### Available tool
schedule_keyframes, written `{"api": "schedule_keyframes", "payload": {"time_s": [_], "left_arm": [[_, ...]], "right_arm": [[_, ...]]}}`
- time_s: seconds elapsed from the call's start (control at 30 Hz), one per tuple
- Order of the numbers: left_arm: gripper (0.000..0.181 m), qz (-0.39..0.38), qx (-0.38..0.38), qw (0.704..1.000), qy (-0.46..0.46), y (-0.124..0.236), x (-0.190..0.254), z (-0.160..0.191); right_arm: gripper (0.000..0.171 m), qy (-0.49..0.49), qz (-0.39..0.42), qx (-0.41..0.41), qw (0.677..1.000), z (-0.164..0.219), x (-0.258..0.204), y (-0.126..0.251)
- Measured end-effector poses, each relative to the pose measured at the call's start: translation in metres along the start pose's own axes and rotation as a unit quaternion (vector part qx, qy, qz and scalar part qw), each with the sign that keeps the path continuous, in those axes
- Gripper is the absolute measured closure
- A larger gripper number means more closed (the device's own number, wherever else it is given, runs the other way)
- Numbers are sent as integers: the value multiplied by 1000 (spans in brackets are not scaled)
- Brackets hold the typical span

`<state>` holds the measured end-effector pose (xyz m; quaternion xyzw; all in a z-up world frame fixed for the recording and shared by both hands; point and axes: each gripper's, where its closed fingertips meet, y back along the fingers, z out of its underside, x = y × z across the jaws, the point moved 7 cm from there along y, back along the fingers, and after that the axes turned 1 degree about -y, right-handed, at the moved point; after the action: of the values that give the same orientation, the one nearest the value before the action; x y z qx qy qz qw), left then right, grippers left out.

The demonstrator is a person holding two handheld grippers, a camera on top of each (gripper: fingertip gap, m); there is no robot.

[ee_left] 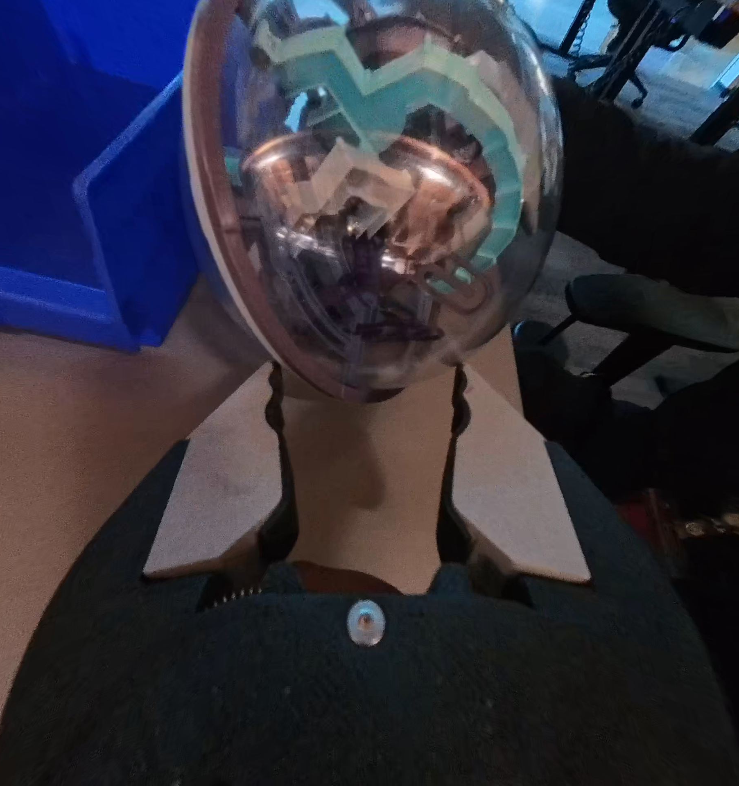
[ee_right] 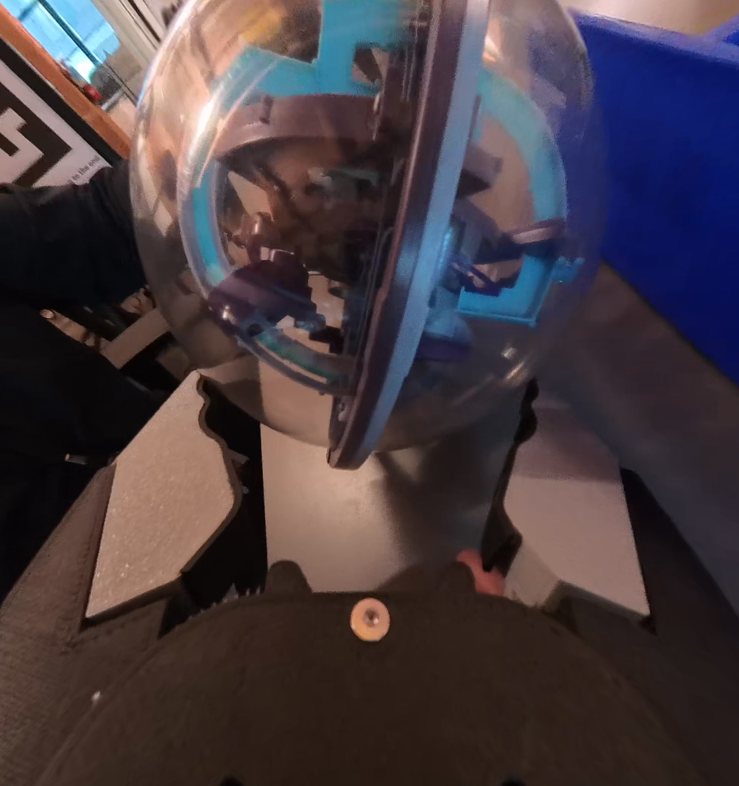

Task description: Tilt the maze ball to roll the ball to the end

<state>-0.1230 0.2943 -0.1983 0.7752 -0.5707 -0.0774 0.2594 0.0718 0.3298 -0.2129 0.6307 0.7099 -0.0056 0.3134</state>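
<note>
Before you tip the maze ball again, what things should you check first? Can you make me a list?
1. Left gripper touching the maze ball: ok, both fingers meet its lower shell.
2. Right gripper touching it too: ok, its fingers sit either side of the lower shell.
3. Maze ball lifted off the table: ok, table surface shows beneath it.
4. Where the little ball inside is: cannot tell, the pictures are blurred and full of reflections.
5. Room to tilt beside the blue bin: cannot tell, the bin looks close on one side.
6. How tight the grip is: cannot tell.
</note>
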Motion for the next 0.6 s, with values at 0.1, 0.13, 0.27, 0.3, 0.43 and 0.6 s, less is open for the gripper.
{"api": "schedule_keyframes", "payload": {"time_s": [0.1,0.13,0.27,0.3,0.43,0.6], "left_arm": [[100,-23,-13,999,-23,-3,0,4],[100,-27,-10,999,-26,-4,0,7],[101,-40,19,998,-36,-3,6,9],[101,-46,26,998,-44,-1,8,7],[101,-67,60,994,-68,5,15,-4],[101,-85,88,989,-88,17,23,-24]], "right_arm": [[31,22,24,5,999,-5,-1,-5],[31,31,31,13,999,-6,-1,-5],[31,59,46,44,996,-12,-9,-4],[31,68,49,48,995,-14,-11,-3],[30,103,59,65,991,-28,-22,4],[30,136,66,74,986,-51,-38,16]]}}
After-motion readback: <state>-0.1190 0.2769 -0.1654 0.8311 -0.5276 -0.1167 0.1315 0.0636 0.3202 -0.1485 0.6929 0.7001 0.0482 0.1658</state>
